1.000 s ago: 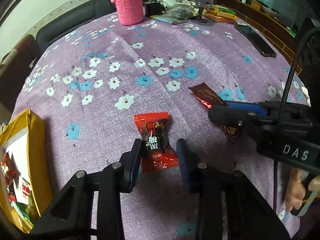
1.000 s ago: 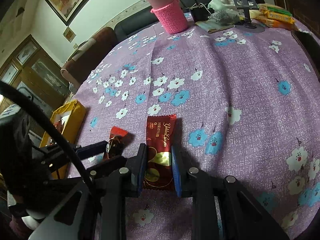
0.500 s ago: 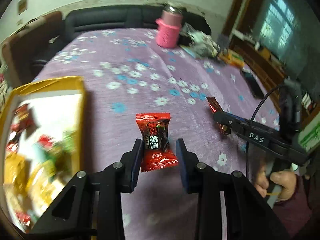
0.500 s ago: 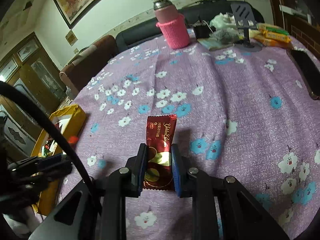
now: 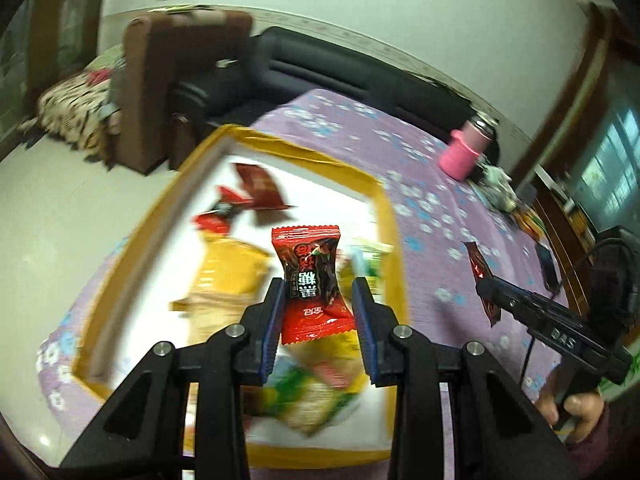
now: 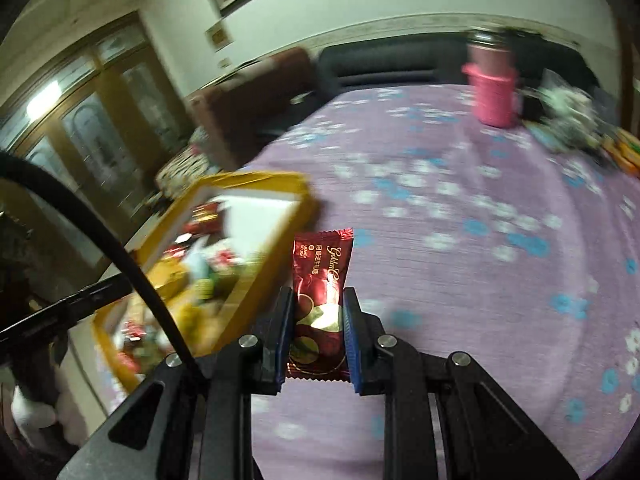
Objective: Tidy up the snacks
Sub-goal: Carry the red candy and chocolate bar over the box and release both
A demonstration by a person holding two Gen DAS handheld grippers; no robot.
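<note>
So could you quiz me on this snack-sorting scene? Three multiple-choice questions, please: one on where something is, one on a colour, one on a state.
1. The left gripper holds its red candy above: A) the yellow box B) the sofa C) the floor
2. The cup at the table's far end is: A) green B) pink C) white
3. The right gripper is: A) open, empty B) shut on the dark red bar C) out of sight

A: box snacks lie beneath it. B: pink sleeve. B: fingers clamp the wrapper.
</note>
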